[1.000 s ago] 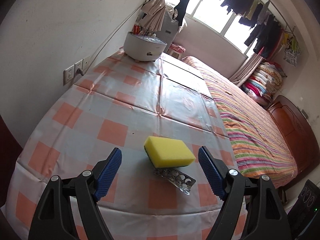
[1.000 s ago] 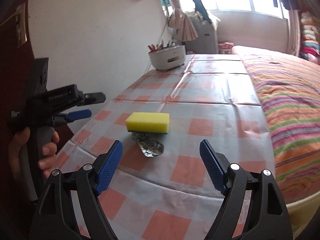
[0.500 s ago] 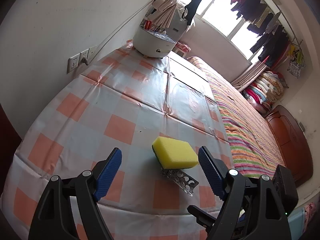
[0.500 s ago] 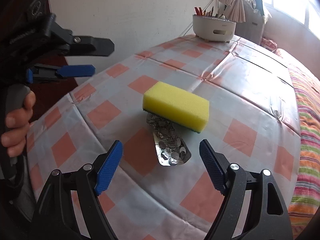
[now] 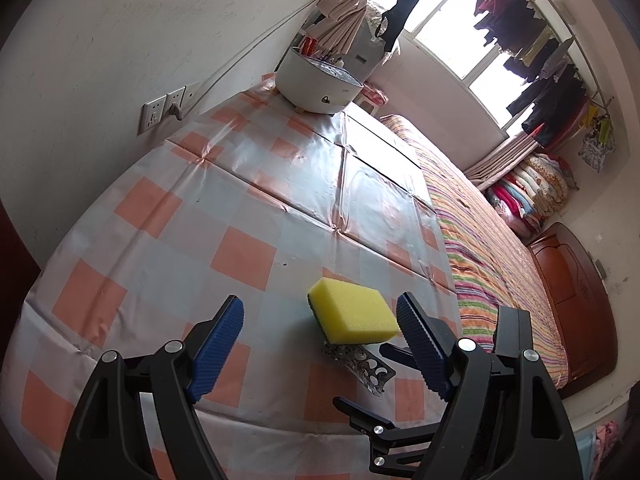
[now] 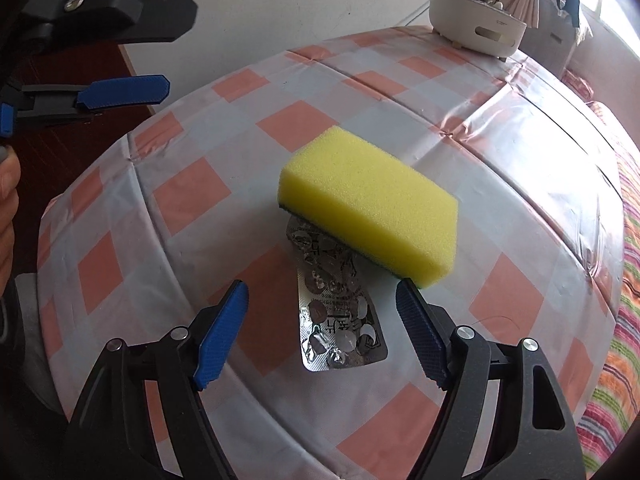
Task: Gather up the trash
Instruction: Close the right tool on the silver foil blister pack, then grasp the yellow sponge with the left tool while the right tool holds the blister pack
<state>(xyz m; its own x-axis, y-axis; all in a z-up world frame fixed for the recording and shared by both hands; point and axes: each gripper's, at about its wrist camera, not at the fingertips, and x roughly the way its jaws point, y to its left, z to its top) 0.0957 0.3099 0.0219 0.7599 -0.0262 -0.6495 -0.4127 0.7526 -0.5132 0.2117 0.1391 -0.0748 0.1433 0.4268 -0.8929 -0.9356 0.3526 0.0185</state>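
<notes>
Yellow sponge (image 6: 370, 204) sitting on a used silver pill pack (image 6: 338, 312) (foil side up) on the checked tablecloth (image 6: 192, 184), right gripper (image 6: 322, 330) wide open around the pack, left gripper (image 5: 320, 344) wide open too

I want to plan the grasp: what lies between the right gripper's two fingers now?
In the right wrist view, the empty blister pack lies between the open right gripper fingers, its far end under the yellow sponge.

A plain white plaster wall (image 5: 120, 40) with a row of white wall sockets (image 5: 168, 106) borders the table's orange-and-white checked plastic cloth (image 5: 240, 216). Beside the table's right edge lies a bed under a striped multicoloured cover (image 5: 492, 264); dark clothes (image 5: 520, 20) hang before the bright window (image 5: 452, 32).
</notes>
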